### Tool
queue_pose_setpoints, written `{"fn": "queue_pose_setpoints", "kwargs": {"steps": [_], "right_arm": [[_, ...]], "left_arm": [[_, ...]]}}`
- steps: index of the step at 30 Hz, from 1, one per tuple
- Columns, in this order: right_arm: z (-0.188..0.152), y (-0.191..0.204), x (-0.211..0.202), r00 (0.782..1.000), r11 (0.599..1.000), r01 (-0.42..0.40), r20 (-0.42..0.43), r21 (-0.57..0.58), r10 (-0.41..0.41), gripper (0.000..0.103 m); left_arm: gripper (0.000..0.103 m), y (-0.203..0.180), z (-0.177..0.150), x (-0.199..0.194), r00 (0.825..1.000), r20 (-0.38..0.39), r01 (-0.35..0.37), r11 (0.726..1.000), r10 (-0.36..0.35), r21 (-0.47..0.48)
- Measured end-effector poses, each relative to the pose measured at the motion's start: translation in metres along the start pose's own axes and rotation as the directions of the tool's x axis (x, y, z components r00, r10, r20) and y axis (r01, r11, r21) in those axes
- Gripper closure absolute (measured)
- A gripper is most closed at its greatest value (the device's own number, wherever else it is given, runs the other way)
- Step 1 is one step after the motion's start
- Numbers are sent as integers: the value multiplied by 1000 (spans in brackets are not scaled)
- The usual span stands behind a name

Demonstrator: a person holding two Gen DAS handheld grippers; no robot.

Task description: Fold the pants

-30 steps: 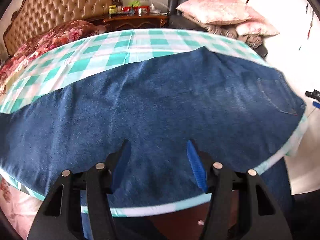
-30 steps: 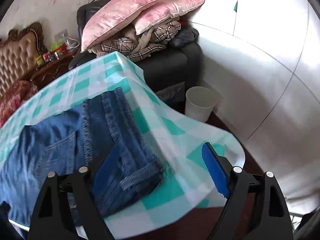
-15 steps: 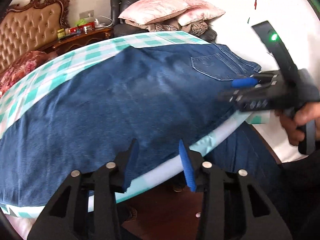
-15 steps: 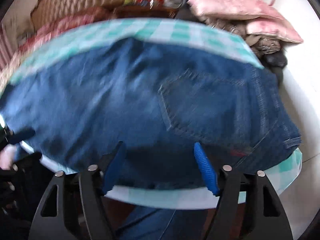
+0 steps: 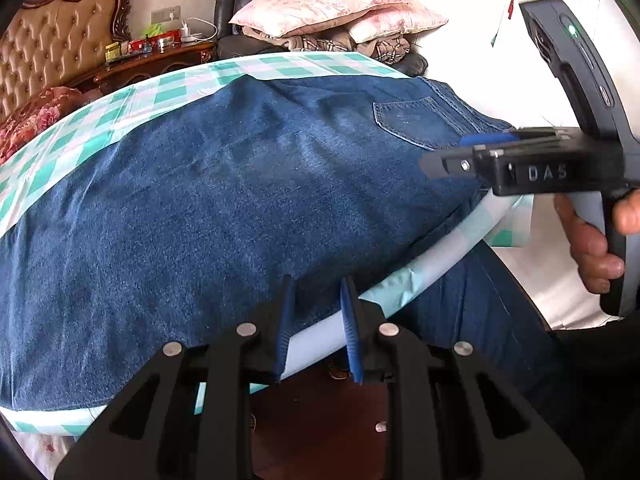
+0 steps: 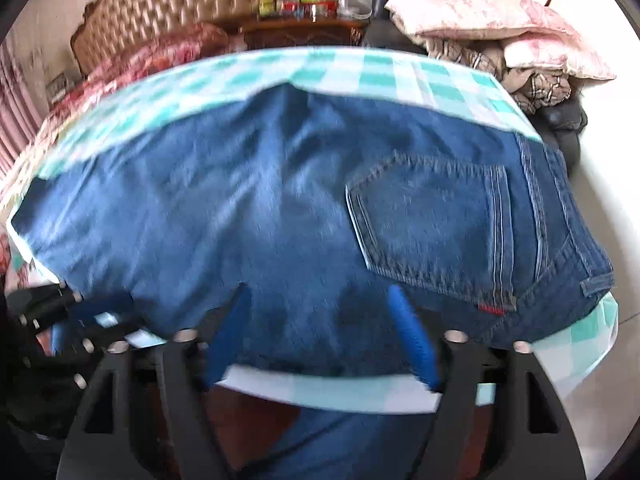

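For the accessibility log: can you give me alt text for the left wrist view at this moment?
Blue jeans lie spread over a teal-checked tablecloth, the left gripper open at their near edge. The right gripper reaches in beside the back pocket; pink pillows are piled behind.

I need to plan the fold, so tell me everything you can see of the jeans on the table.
The jeans are dark blue denim, spread mostly flat across the checked tablecloth, back side up. A stitched back pocket with a small red tab sits near the waistband, which has a belt loop, at the right end. More denim hangs below the near table edge. The left gripper and right gripper sit at the near edge; contact is unclear.
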State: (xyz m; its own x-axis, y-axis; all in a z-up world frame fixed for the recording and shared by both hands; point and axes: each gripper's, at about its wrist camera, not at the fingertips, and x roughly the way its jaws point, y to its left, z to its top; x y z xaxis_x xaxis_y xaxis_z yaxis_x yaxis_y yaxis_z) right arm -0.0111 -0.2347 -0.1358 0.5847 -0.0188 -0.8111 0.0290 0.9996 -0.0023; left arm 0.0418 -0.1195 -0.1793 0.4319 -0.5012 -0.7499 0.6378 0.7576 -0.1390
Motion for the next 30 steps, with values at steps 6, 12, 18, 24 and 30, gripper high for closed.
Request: {"fn": "queue_pose_setpoints", "kwargs": {"steps": [6, 12, 18, 24, 30], "right_arm": [[15, 4, 6, 999, 997, 25, 39, 70, -28, 15], [16, 5, 23, 999, 994, 32, 25, 101, -34, 15], [14, 8, 36, 1000, 998, 23, 6, 59, -24, 14], [10, 23, 48, 994, 994, 104, -35, -37, -105, 14], [11, 22, 49, 991, 993, 117, -57, -18, -118, 11]], "left_arm": [[79, 19, 1, -14, 999, 32, 2, 996, 1, -86], [79, 84, -5, -34, 976, 32, -198, 944, 214, -263], [79, 138, -25, -47, 957, -13, -276, 892, 290, -357], [76, 182, -36, -62, 949, 2, -283, 858, 314, -429], [76, 227, -44, -72, 935, 6, -310, 824, 356, -474]]}}
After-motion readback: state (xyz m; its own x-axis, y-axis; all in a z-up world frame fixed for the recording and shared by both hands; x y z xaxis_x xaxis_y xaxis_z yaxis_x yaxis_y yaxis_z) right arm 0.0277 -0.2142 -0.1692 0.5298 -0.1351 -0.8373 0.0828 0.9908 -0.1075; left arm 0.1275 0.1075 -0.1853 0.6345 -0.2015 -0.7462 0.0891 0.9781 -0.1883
